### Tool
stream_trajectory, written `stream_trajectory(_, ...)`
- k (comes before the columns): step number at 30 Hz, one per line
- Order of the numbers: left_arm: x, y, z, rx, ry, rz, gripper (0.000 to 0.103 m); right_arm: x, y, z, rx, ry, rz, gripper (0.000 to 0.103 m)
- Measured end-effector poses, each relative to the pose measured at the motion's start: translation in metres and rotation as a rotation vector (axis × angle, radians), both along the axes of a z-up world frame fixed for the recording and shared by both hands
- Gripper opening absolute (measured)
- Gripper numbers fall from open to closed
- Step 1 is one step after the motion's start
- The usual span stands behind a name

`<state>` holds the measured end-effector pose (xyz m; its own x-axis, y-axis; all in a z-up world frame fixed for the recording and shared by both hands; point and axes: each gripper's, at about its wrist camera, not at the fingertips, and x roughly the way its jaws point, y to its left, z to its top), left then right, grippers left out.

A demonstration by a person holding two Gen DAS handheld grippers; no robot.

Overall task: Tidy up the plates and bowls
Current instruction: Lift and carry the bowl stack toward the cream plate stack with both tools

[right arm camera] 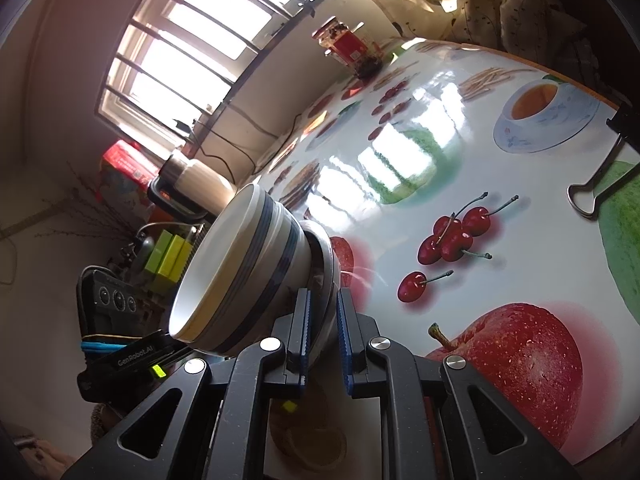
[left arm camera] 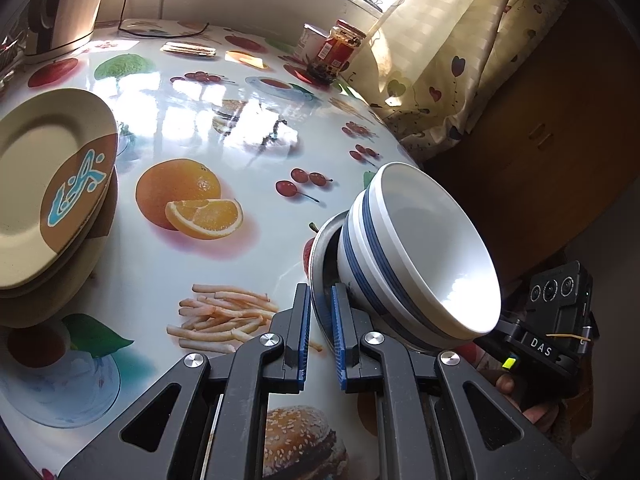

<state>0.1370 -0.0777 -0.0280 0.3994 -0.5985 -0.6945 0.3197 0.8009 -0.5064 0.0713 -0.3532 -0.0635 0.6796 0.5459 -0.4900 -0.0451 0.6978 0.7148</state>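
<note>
Both grippers hold one load between them: two nested blue-banded bowls sitting in a shallow metal dish. The left gripper has its jaws pinching the dish's rim on one side, and the right gripper has its jaws pinching the rim on the opposite side. In both views the load appears raised off the fruit-printed surface near its edge, though the lenses tilt each view so much that the true lean cannot be read.

A stack of tan plates rests well apart, toward the far left of that surface. A jar and a kettle stand along the back, clear of the load.

The step in hand looks like carrying the bowl stack to a resting place. To do it well, both grips should move together at the same height, since any twist between them could pry the thin rim loose. The bowls are only nested, not clamped, so the dish ought to be kept level and set down flat before either pair of jaws lets go.
</note>
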Motion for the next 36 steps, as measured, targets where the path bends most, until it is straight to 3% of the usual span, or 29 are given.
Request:
stream_trajectory(20, -0.001, 0.006, 0.005, 0.016, -0.011, 0.028, 0.010, 0.006, 0.009, 0.000, -0.002, 0.009, 0.017, 0.013)
stream_trajectory(36, -0.005, 0.019, 0.022, 0.022, -0.038, 0.066, 0.010, 0.016, 0.020, 0.019, -0.006, -0.020, 0.042, 0.013)
